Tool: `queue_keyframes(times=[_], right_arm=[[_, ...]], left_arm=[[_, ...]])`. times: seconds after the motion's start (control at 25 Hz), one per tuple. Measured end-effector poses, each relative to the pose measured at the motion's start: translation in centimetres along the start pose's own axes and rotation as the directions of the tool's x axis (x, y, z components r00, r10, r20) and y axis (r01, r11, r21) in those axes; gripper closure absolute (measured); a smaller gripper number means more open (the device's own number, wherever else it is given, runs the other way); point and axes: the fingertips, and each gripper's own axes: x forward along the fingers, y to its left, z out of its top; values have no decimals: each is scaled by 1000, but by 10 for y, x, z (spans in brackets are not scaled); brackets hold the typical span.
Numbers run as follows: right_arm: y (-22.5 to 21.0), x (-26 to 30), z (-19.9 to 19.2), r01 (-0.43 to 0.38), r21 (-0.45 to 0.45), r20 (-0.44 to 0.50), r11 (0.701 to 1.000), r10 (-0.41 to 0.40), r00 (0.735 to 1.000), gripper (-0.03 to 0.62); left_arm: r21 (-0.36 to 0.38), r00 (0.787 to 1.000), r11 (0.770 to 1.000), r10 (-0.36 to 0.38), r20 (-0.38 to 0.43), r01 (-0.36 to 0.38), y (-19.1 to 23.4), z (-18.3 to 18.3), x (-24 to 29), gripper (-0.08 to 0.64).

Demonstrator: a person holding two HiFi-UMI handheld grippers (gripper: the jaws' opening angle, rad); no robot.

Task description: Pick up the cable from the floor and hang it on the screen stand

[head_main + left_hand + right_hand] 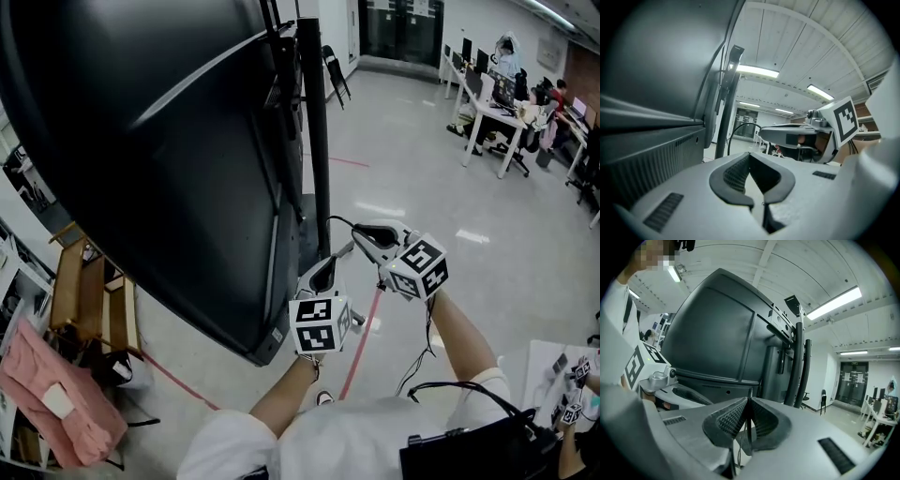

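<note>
Office — cable (748, 418) inside right gripper (749, 401)

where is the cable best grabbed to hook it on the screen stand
The cable is thin and limp, already pinched in the right tongs. A second hold probably suits the loop arching out ahead of them: bring the left tongs in from the left, pads across the strand, keeping the loop open toward the stand pole.
</note>
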Motion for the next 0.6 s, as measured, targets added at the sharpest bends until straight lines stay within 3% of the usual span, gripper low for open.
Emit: queue_keyframes(times=[0.36, 0.6], right_arm=[[-29, 39, 3, -47, 23, 35, 999, 46, 998, 557], [-40, 42, 2, -106, 14, 60, 994, 105, 993, 557]], left_arm=[[-53, 999, 998, 38, 23, -37, 27, 15, 37, 557], [-18, 995, 995, 100, 12, -100, 25, 10, 48, 557]])
